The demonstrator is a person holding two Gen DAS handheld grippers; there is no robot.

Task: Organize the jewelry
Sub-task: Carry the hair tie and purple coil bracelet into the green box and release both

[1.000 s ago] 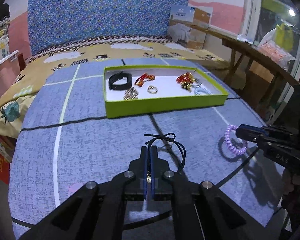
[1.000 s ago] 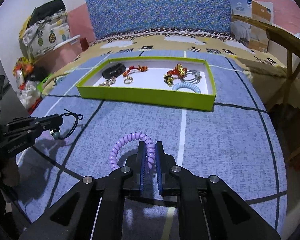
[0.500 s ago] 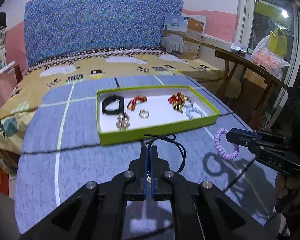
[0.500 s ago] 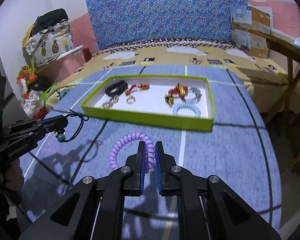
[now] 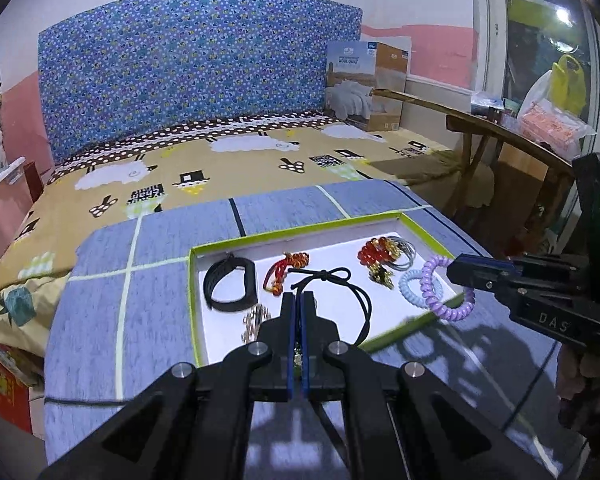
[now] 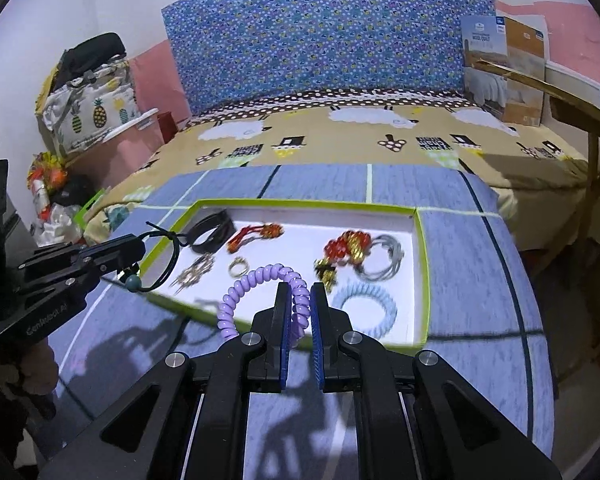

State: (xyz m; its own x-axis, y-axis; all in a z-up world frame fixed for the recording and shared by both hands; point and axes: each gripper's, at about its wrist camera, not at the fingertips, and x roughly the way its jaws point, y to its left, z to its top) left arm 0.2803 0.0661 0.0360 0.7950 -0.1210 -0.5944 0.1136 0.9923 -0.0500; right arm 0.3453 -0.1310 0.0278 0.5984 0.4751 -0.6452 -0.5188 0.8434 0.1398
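Observation:
A green-rimmed white tray [image 5: 194, 304] [image 6: 422, 280] lies on the blue table and holds a black band [image 5: 230, 286], red cords, a ring [image 6: 240, 268], red-gold beads [image 6: 346, 246] and a light blue coil tie [image 6: 366, 308]. My left gripper [image 5: 298, 300] is shut on a black cord bracelet [image 5: 354, 292] with a bead [image 6: 132, 282], held over the tray's near edge. My right gripper [image 6: 300, 296] is shut on a purple coil hair tie [image 6: 252, 284], held above the tray's near right part; the tie also shows in the left wrist view [image 5: 440, 288].
The table's far edge meets a bed with a tan sheep-print cover [image 5: 220, 160] and a blue headboard. A wooden bench [image 5: 500, 132] and a cardboard box [image 5: 366, 84] stand at the right. Bags [image 6: 84, 108] pile at the left.
Both grippers have risen and moved forward, from the bare table to over the tray's near edge, each still carrying its item.

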